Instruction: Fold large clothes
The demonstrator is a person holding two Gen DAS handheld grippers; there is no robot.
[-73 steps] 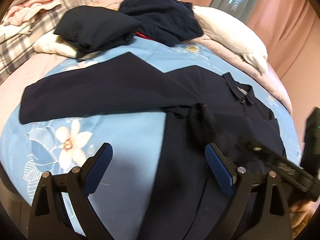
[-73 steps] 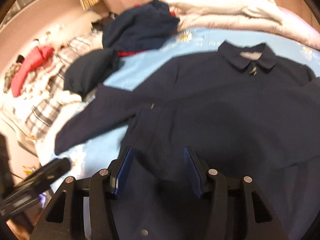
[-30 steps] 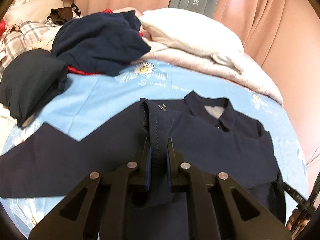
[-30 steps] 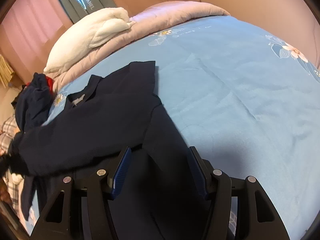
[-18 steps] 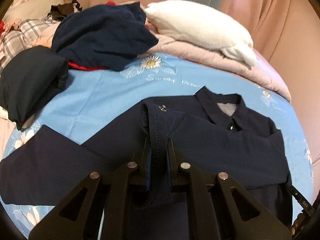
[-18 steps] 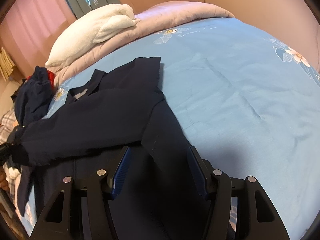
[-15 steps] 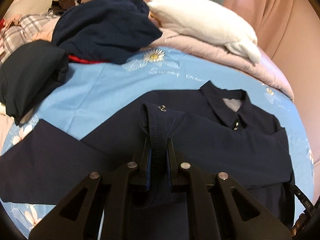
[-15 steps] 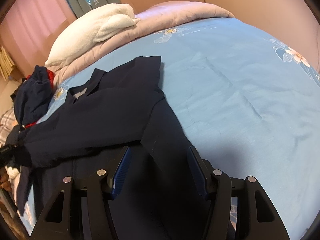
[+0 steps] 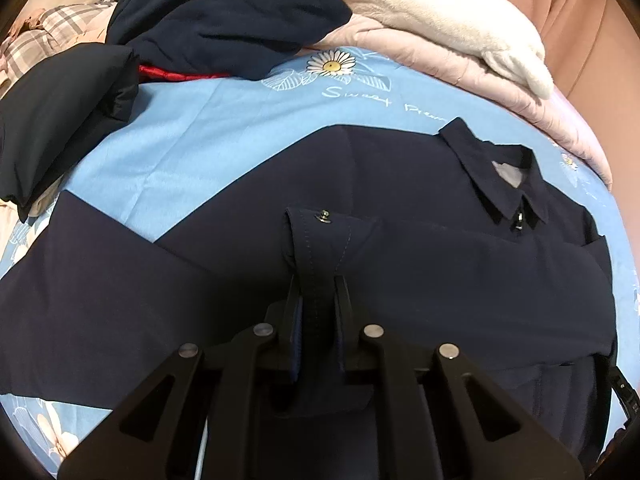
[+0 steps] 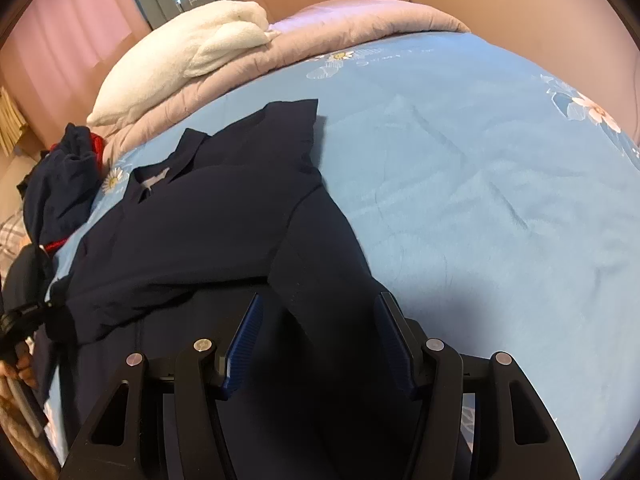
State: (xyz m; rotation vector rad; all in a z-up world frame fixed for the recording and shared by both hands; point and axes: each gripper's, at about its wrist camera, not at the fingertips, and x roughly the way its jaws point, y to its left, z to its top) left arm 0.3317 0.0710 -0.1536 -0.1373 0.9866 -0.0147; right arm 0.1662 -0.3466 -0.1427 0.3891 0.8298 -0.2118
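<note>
A large navy collared shirt [image 9: 420,184] lies face up on a light blue floral bedsheet [image 9: 208,128]. My left gripper [image 9: 317,280] is shut on the cuff of one sleeve [image 9: 320,236], which is drawn across the shirt's chest. The other sleeve [image 9: 100,248] lies spread out to the left. In the right wrist view the shirt [image 10: 208,220] lies left of centre, and my right gripper [image 10: 318,308] is open just above its side and lower body, holding nothing. The left gripper [image 10: 20,316] shows at the left edge there.
A heap of dark navy clothes [image 9: 224,12] with a red strip and a folded dark garment [image 9: 52,108] lie at the back left. A white fluffy blanket [image 9: 448,24] on a pink quilt [image 10: 360,28] lies along the far edge. Bare blue sheet [image 10: 500,200] spreads right of the shirt.
My left gripper has closed on the sleeve cuff and carried it across the shirt's chest, lowering closer to the shirt. The right gripper has swung to the shirt's right side and stays open.
</note>
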